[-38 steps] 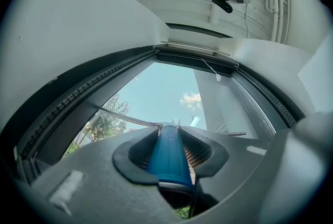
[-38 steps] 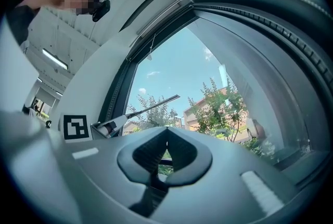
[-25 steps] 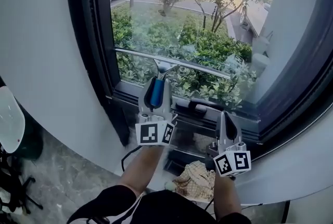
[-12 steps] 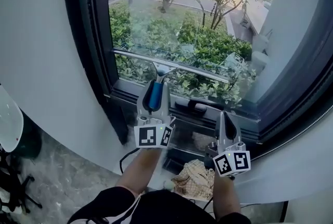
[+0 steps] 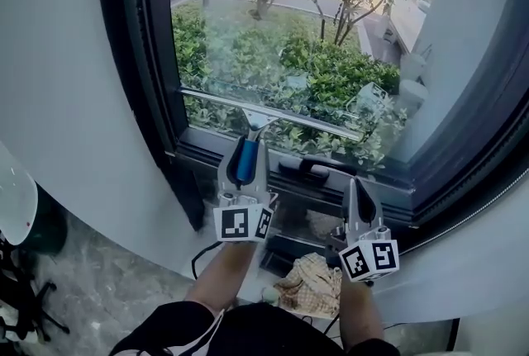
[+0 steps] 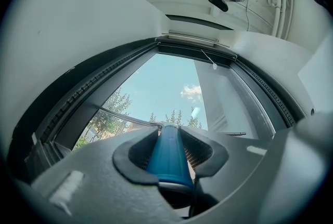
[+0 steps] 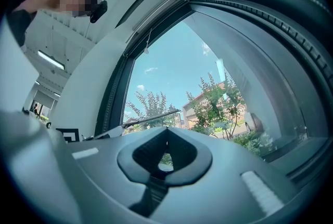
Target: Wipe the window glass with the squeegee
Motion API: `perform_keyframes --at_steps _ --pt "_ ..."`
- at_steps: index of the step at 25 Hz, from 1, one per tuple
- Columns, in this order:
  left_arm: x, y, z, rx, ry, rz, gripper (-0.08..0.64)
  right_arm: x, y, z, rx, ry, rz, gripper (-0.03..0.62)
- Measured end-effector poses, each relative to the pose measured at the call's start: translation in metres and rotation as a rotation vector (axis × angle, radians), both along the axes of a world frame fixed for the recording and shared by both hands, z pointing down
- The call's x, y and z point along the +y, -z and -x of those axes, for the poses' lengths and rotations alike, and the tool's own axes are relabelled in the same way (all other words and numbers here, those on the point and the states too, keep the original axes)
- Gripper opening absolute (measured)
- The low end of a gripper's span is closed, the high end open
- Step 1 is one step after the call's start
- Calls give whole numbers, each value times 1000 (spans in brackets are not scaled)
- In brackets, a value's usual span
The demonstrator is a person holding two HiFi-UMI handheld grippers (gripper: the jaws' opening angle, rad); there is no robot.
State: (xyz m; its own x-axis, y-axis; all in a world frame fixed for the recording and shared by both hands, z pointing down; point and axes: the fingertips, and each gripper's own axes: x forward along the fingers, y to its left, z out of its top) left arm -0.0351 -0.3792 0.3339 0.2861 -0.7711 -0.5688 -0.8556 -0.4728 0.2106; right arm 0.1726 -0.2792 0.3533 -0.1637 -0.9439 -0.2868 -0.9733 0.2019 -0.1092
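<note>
My left gripper (image 5: pixel 247 149) squeezes the blue handle of the squeegee (image 5: pixel 289 117). Its blade lies low on the window glass (image 5: pixel 281 24), near the bottom frame (image 5: pixel 331 178). I think this pull is almost done. My right gripper (image 5: pixel 357 186) is closed, holding nothing.

window handle (image 5: pixel 311 169) juts just under the squeegee (image 5: pixel 273 113).

The squeegee (image 5: pixel 273 112) has slid, apparently slightly, down the glass (image 5: pixel 281 16).
</note>
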Motion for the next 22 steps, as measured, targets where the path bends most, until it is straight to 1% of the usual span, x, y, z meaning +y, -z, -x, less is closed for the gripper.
perform_keyframes --at_steps 4,8,22 --pt "1 -4 1 -5 6 3 135 1 -2 0 4 -2 7 6" --pt "2 -6 1 -25 10 6 135 2 -1 -1 5 -7 9 6" --pt "3 -21 1 -60 11 64 133 2 0 6 -2 6 1 6"
